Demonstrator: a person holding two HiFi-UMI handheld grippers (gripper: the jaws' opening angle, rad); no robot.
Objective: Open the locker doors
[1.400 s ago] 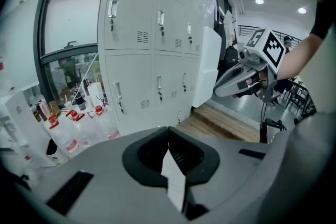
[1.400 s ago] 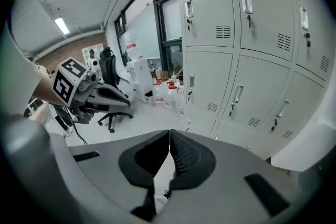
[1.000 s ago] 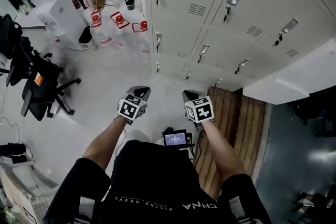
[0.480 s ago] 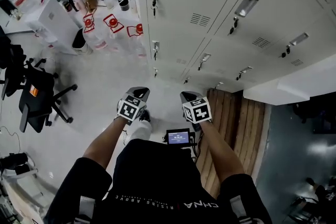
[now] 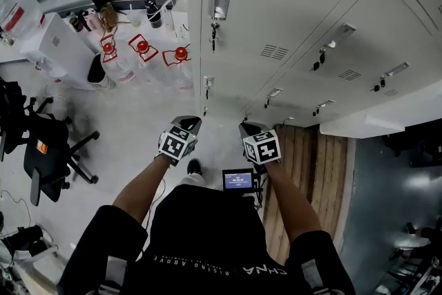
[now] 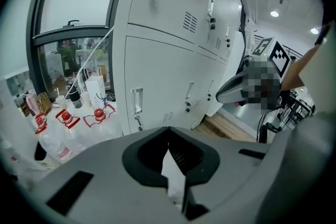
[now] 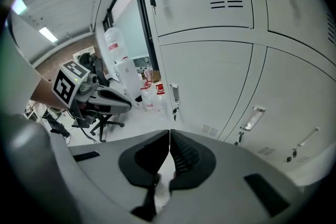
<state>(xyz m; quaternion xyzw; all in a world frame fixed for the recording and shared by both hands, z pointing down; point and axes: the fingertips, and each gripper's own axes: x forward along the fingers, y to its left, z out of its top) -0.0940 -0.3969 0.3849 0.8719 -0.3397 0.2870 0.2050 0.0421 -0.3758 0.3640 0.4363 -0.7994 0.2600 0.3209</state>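
**Operator:** How do my grippers stand?

**Spotter:** Your left gripper [image 6: 168,129] has its jaws pressed together, with nothing between them. Your right gripper [image 7: 170,132] is the same: tips meeting, empty. You hold them side by side in front of you, a gap between the two, both tilted down toward the foot of the lockers [image 5: 290,24].

**Operator:** And the lockers themselves?

**Spotter:** The pale grey bank rises just ahead of you, and neither gripper touches it. Every door you can see is closed. On the corner column, above your left gripper, one door has a recessed handle [image 5: 219,2] with a key [image 5: 215,31] hanging below it.

**Operator:** What's around me?

**Spotter:** To your left, clear water bottles [image 5: 141,52] with red caps stand on the floor beside the lockers. A black office chair [image 5: 45,148] is farther out. To your right, wooden planks [image 5: 324,169] lie along the lockers' foot. A small lit screen [image 5: 238,181] sits at your waist.
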